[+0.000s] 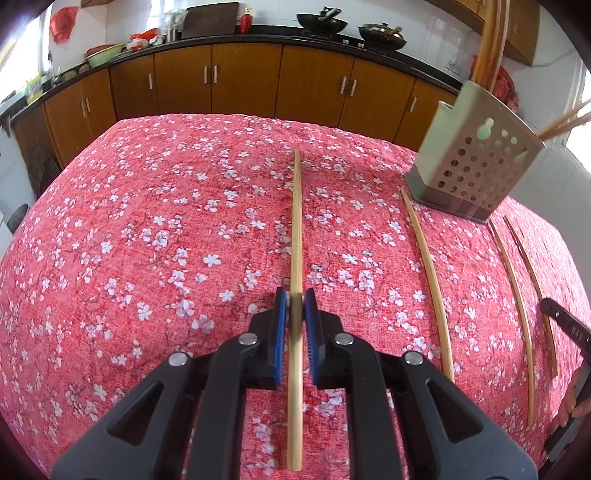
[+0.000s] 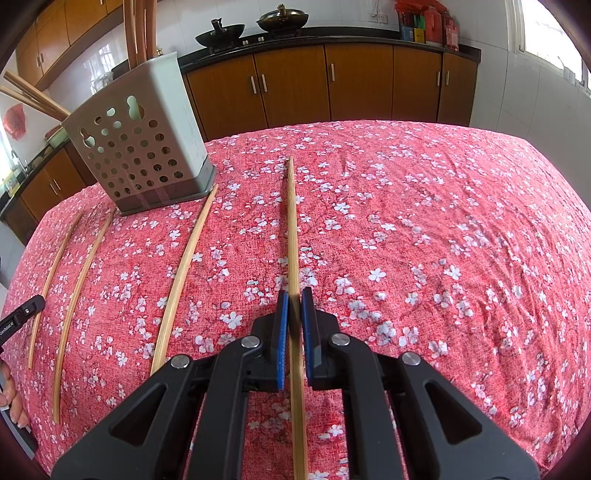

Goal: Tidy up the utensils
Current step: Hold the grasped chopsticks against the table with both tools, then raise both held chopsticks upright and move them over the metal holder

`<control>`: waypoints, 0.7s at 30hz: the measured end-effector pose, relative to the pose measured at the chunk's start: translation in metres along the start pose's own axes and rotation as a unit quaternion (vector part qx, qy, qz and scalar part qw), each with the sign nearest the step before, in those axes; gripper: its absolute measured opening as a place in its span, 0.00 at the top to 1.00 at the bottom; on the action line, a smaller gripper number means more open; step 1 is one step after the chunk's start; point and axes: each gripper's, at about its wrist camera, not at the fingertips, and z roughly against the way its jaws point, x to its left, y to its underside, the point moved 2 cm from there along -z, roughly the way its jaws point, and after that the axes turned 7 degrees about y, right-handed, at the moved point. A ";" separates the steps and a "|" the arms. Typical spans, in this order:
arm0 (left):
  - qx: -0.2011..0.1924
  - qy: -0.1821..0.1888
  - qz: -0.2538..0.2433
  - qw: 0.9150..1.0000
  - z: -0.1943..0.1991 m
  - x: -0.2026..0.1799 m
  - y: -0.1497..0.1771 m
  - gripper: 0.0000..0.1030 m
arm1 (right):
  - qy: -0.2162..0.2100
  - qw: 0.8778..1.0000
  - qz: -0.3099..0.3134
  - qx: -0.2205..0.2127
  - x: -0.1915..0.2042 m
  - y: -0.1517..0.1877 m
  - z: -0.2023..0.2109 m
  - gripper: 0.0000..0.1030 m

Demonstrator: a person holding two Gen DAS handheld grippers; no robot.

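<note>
Both tools sit at the pick-up step, each over one chopstick, with the pale grey perforated plastic utensil holder [image 1: 476,162] as the goal. The left gripper [image 1: 295,306] has its blue-padded jaws drawn in close on a long pale bamboo chopstick [image 1: 296,221] that lies well to the left of the holder on the red blossom-print tablecloth [image 1: 147,221]; the pads look to be touching or all but touching the stick, so I judge it clenched on it, though the stick does not look lifted. The right gripper [image 2: 294,306] stands the same way around a second bamboo chopstick [image 2: 291,221], well to the right of the holder [image 2: 140,147].

The next move, as I judge it, calls for raising each stick off the cloth, tipping it upright and lowering it into the open top of the holder, where several chopsticks [image 2: 138,29] already stand. A long thin stick may pivot in the pads as it tilts.

Three loose chopsticks [image 1: 428,269] lie in front of the holder between the two grippers, in both views. Only the right view shows the bottles by the window; only the left shows the basins on the far counter.
</note>
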 end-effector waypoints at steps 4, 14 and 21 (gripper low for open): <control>0.006 -0.009 -0.029 1.000 0.003 -0.006 0.007 0.88 | 0.015 1.000 0.021 -0.002 0.005 0.008 0.005 0.91; 0.013 -0.014 -0.056 0.998 0.009 -0.014 0.018 0.91 | -0.010 1.000 0.018 0.001 -0.006 0.019 0.017 0.93; -0.016 -0.002 -0.057 0.998 0.033 -0.018 0.008 0.92 | -0.013 0.999 0.001 -0.045 -0.019 0.007 0.050 0.93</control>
